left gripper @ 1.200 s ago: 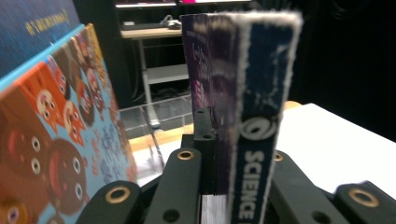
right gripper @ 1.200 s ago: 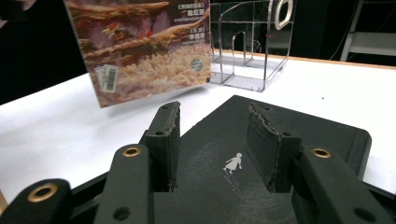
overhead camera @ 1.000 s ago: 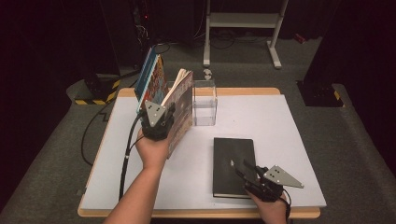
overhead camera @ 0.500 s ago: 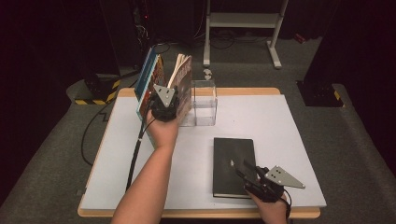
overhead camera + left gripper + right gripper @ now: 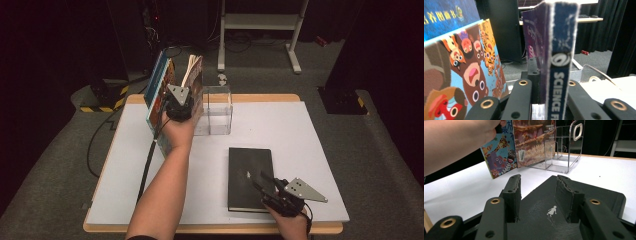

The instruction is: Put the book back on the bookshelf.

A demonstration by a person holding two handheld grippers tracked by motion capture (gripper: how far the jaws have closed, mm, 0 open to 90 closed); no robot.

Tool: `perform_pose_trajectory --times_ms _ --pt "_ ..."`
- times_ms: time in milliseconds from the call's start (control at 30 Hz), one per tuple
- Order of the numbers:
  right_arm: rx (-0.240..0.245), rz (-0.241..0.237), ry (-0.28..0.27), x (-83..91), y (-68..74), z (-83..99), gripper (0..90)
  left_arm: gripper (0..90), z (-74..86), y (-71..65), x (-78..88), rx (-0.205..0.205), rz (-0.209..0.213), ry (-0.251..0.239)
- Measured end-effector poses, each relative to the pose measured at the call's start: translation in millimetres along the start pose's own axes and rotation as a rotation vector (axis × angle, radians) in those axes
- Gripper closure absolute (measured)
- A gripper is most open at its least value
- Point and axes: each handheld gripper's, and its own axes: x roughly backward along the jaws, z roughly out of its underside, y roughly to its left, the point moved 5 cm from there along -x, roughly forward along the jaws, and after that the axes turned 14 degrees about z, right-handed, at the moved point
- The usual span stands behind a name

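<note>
My left gripper (image 5: 181, 97) is shut on the spine of a blue and purple science book (image 5: 195, 75), held upright at the table's far left. In the left gripper view the jaws (image 5: 547, 85) clamp that spine (image 5: 560, 50). Colourful picture books (image 5: 159, 95) (image 5: 461, 75) lean just to its left. A clear acrylic book stand (image 5: 217, 107) is on its right. A black book (image 5: 247, 165) lies flat near the front. My right gripper (image 5: 260, 184) hovers open over its near right corner, the fingers (image 5: 512, 192) apart above the cover (image 5: 599, 192).
The white tabletop (image 5: 310, 150) has a wooden rim. A black cable (image 5: 147, 165) trails from the left gripper along the forearm. A white metal rack (image 5: 260, 20) stands on the floor behind the table, and yellow-black striped blocks (image 5: 100, 107) lie at the left.
My left hand has carried the science book away from me and slightly right, standing it more upright beside the clear stand. The right gripper has stayed over the black book.
</note>
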Motion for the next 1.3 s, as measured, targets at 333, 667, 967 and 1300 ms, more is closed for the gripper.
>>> perform_pose_trajectory --times_ms 333,667,967,1300 --pt "0.000 -0.003 -0.008 1.4 0.2 -0.3 56.1 83.2 4.3 3.3 -2.1 0.004 -0.027 -0.025" --pt "0.002 -0.013 -0.002 -0.2 2.9 -0.5 54.7 64.3 6.0 4.1 11.9 0.042 -0.026 -0.016" --pt "0.016 -0.020 0.009 -2.0 7.5 0.9 54.3 57.8 17.8 -2.5 25.4 0.060 -0.001 0.023" --pt "0.035 -0.031 0.023 -3.8 10.0 3.1 54.2 53.9 33.9 -15.2 46.7 0.013 0.022 0.052"
